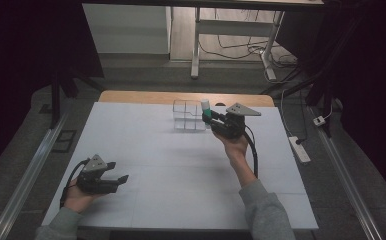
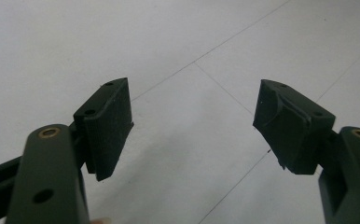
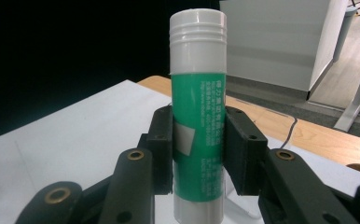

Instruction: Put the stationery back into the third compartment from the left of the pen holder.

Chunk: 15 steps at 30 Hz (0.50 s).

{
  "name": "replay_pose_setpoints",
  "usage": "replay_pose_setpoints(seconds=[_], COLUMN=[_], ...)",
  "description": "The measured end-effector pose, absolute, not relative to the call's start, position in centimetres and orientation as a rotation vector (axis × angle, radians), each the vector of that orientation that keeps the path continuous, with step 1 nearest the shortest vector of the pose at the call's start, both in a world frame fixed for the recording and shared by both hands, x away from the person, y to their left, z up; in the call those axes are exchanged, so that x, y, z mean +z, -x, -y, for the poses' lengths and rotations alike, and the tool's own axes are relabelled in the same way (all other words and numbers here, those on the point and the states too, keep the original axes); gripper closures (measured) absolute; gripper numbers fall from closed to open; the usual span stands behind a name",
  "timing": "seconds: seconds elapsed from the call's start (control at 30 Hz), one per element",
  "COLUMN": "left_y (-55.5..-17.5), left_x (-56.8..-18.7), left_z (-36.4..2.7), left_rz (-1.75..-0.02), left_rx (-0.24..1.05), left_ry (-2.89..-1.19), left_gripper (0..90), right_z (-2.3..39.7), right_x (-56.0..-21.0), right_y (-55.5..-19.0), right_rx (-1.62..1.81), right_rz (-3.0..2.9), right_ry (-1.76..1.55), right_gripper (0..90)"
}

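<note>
A green glue stick (image 1: 205,107) with a white cap stands upright between the jaws of my right gripper (image 1: 207,118), which is shut on it just right of a clear compartment box (image 1: 188,116) at the table's far middle. In the right gripper view the glue stick (image 3: 198,116) rises between both pads of the right gripper (image 3: 198,142), its cap well above them. My left gripper (image 1: 119,171) rests low at the front left, open, its jaws pointing right. In the left gripper view the left gripper (image 2: 192,126) has only bare white table between its pads.
The white table cover (image 1: 146,150) stretches between both hands. A strip of wooden tabletop (image 1: 131,96) shows behind it. A power strip (image 1: 299,149) lies on the floor at the right, and metal rails run along both sides.
</note>
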<state>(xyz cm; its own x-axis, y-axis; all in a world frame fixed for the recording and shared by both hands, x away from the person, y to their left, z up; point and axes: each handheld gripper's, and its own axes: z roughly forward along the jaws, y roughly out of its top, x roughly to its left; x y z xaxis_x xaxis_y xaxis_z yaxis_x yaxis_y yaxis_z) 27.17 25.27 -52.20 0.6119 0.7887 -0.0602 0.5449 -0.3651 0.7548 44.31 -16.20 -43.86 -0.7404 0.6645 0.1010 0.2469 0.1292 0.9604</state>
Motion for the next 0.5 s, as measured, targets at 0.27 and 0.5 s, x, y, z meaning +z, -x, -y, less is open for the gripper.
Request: replay_pose_setpoints(seconds=[0.27, 0.5], left_y=[-27.2, -27.2], left_x=[-52.2, -52.3], left_z=[-25.2, -25.3], left_rz=[-1.045, -1.043], left_rx=[0.402, 0.402], left_ry=[-2.07, -2.076], left_gripper=[27.3, 27.2], right_z=[15.8, 14.9], right_x=[-44.2, -44.3], right_y=[-46.5, -48.9], right_rx=[1.654, 1.661], right_rz=[-2.036, -2.005], right_ry=[-0.943, -0.978], right_gripper=[65.1, 65.1])
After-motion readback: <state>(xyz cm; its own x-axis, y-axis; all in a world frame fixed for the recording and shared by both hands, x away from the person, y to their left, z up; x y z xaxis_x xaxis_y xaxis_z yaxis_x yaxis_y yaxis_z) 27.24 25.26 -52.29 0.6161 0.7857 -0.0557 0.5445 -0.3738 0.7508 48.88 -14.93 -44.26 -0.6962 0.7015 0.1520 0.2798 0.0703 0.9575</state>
